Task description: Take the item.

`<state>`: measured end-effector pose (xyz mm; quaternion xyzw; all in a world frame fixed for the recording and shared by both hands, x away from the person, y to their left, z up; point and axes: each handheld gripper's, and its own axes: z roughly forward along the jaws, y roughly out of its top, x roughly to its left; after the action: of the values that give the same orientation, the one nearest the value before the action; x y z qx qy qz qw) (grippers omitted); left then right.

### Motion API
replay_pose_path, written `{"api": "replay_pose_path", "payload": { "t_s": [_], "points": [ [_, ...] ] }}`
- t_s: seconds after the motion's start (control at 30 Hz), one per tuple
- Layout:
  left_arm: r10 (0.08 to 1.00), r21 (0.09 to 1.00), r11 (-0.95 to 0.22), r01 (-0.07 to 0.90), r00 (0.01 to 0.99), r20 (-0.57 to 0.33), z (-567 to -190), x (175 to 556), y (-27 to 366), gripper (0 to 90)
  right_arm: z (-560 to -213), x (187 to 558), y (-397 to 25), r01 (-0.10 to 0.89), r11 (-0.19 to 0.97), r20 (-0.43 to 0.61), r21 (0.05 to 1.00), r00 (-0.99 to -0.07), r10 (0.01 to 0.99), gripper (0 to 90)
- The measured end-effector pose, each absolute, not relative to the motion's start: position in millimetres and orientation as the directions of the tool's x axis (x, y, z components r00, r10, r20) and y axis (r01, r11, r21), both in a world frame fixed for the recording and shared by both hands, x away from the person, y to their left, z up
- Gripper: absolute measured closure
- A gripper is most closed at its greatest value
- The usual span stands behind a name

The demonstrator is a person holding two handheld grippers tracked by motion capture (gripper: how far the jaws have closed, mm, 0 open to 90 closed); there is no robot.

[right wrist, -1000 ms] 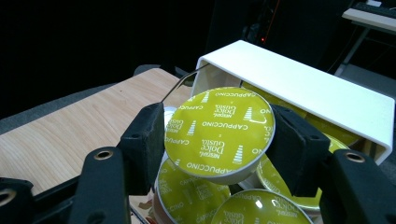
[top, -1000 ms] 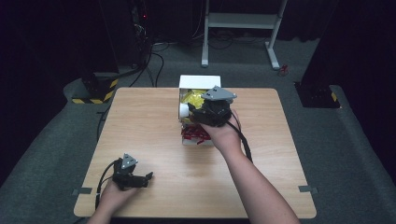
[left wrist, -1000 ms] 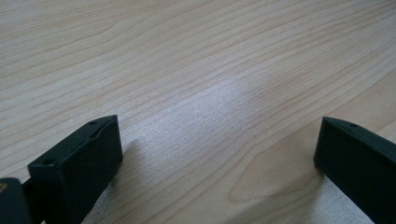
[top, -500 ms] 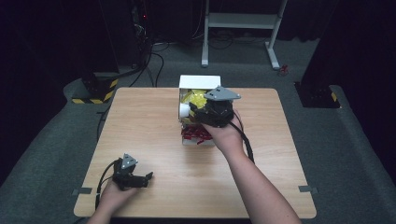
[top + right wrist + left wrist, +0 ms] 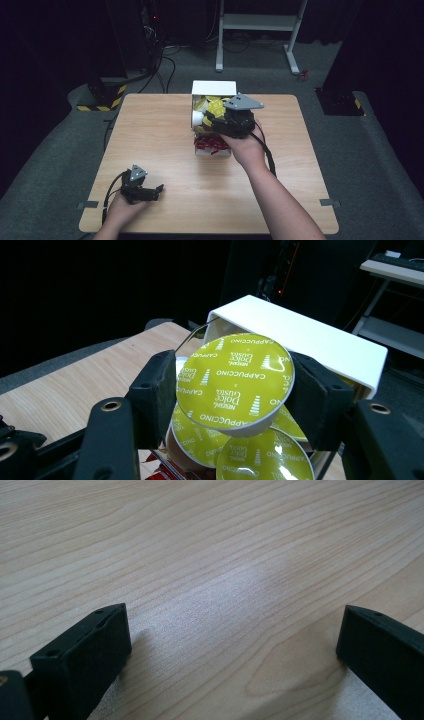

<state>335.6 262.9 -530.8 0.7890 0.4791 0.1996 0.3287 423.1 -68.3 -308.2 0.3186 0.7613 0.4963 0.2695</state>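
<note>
**Over the box: capsule clamped in right gripper**

Above the white box [image 5: 300, 340] at the desk's [image 5: 150, 130] far edge, right gripper [image 5: 235, 385] is closed on a yellow-lidded coffee capsule [image 5: 235, 382], jaws pressing its rim on opposite sides. More capsules [image 5: 260, 457] sit just beneath. Judgement: light, thin plastic shell, foil lid punctures easily, so grip across the rim with modest force; smooth wall could slip if tilted. Left gripper [image 5: 142, 192] rests open on the bare desk near the front-left corner, holding nothing.
</note>
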Motion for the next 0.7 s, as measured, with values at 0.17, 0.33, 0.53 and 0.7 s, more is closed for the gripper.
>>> {"api": "replay_pose_path", "payload": {
  "t_s": [0.17, 0.33, 0.53, 0.7],
  "points": [
    [0.887, 0.710, -0.325, 0.625, 0.461, 0.000, -530.8, 335.6, 262.8, 1.4, -306.6, 419.4, -72.2, 0.214, 0.299, -0.092, 0.930, -0.652, 0.753, 40.2],
    [0.888, 0.710, -0.325, 0.625, 0.461, 0.001, -530.8, 335.6, 262.9, 1.4, -306.1, 412.1, -78.7, 0.206, 0.291, -0.087, 0.934, -0.658, 0.748, 40.2],
    [0.887, 0.710, -0.325, 0.625, 0.461, 0.001, -530.8, 335.6, 262.8, 1.4, -305.9, 403.4, -88.8, 0.199, 0.279, -0.082, 0.939, -0.658, 0.748, 40.3],
    [0.889, 0.712, -0.327, 0.622, 0.458, 0.008, -530.9, 335.3, 262.6, 1.6, -307.6, 399.7, -96.2, 0.195, 0.266, -0.074, 0.944, -0.659, 0.748, 40.2]
  ]
}}
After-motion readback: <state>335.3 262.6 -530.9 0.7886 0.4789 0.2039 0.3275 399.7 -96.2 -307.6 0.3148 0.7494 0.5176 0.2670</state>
